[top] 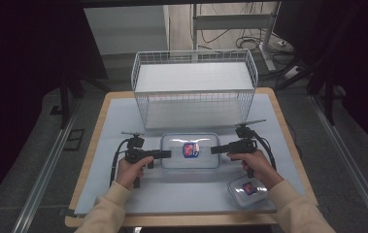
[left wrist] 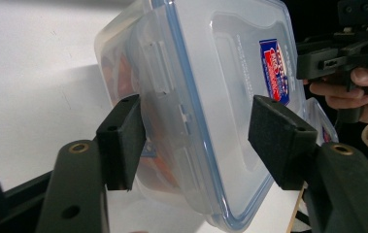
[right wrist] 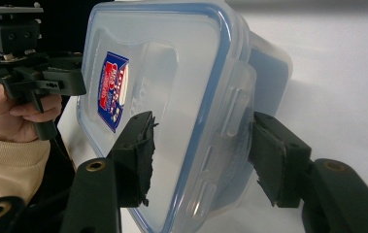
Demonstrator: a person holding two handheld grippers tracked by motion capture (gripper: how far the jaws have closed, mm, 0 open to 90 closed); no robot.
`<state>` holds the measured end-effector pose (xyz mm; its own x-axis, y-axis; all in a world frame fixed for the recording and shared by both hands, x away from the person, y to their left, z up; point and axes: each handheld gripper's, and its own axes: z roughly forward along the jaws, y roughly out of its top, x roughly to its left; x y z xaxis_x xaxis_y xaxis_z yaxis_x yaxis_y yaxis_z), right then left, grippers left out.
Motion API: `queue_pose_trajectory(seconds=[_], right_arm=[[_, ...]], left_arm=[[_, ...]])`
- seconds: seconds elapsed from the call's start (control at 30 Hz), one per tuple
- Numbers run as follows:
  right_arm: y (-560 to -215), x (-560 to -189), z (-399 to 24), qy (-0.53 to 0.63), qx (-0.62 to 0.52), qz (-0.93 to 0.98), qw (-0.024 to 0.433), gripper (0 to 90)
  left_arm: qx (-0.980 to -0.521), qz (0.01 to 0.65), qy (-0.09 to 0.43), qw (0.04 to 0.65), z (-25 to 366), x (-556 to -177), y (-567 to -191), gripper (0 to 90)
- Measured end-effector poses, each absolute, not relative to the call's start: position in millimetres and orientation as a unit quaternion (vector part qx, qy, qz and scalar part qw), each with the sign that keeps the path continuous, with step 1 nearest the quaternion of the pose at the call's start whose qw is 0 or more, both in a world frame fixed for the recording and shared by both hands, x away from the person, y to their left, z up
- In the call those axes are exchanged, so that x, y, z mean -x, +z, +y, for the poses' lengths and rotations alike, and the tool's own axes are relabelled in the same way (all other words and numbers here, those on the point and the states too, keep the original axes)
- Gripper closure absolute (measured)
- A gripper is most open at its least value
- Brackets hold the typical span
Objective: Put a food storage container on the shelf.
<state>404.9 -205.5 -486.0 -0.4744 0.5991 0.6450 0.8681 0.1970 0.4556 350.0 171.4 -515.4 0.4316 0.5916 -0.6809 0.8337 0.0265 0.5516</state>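
My table has a wooden edge and a pale sheet over most of its top. At the far side stands a white wire basket rack. In the middle lies a large clear lidded container, and a smaller one sits near the front right corner.

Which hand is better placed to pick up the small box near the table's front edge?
Right, probably. The small box lies just beside the right hand, while the left gripper sits across the big box. Both grippers are open at that box's ends, so the right must back off first.
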Motion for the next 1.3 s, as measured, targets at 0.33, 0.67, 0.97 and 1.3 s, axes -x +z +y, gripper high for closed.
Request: queue_pose_trajectory(seconds=[0.33, 0.67, 0.97, 1.3], right_arm=[[-485, -402, -208, -0.412, 0.479, -0.757, 0.164, 46.6], [-485, -399, -210, -0.421, 0.475, -0.755, 0.165, 48.8], [-484, -396, -211, -0.428, 0.474, -0.753, 0.159, 49.4], [-481, -394, -210, -0.434, 0.483, -0.746, 0.150, 50.0]], left_arm=[[-0.687, 0.513, -0.126, 0.499, 174, -349, -515, 42.6], [-0.685, 0.503, -0.131, 0.511, 179, -346, -516, 46.9], [-0.687, 0.497, -0.132, 0.513, 181, -345, -516, 48.2], [-0.687, 0.503, -0.116, 0.511, 177, -342, -511, 49.4]])
